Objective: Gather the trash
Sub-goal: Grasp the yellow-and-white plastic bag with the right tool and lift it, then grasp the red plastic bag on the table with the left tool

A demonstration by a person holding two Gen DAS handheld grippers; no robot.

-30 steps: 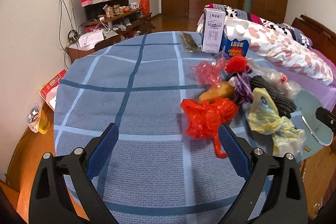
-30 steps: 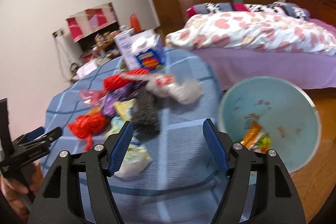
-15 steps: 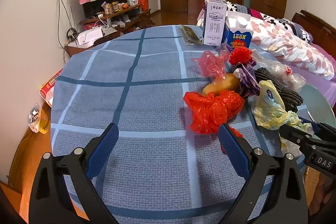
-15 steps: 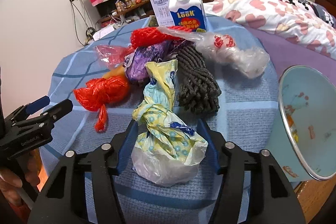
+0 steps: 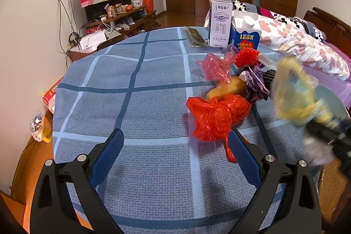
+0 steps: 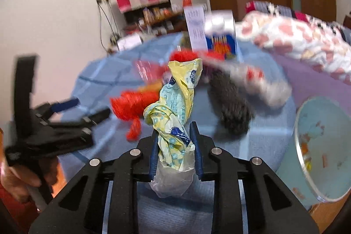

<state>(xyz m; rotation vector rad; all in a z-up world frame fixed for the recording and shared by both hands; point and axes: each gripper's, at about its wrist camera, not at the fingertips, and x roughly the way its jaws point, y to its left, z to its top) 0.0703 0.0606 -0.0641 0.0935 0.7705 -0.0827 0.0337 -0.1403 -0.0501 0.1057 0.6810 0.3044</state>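
Right gripper (image 6: 174, 151) clamping the knotted yellow-and-blue plastic bag (image 6: 175, 115), lifted off the checked blue tabletop (image 5: 136, 89). Left gripper (image 5: 175, 159) hanging open, empty. Carry step; next, swinging over the pale blue bin (image 6: 324, 146) and releasing.

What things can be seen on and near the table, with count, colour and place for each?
yellow plastic bag: 1, yellow and blue, held above table
red plastic bag: 1, red, table, nearest left gripper
pink wrapper: 1, pink, behind red bag
milk cartons: 2, white and blue, far table edge
dark net bundle: 1, dark grey, table
bin: 1, light blue, beside table
left gripper: open, empty
right gripper: shut on yellow bag
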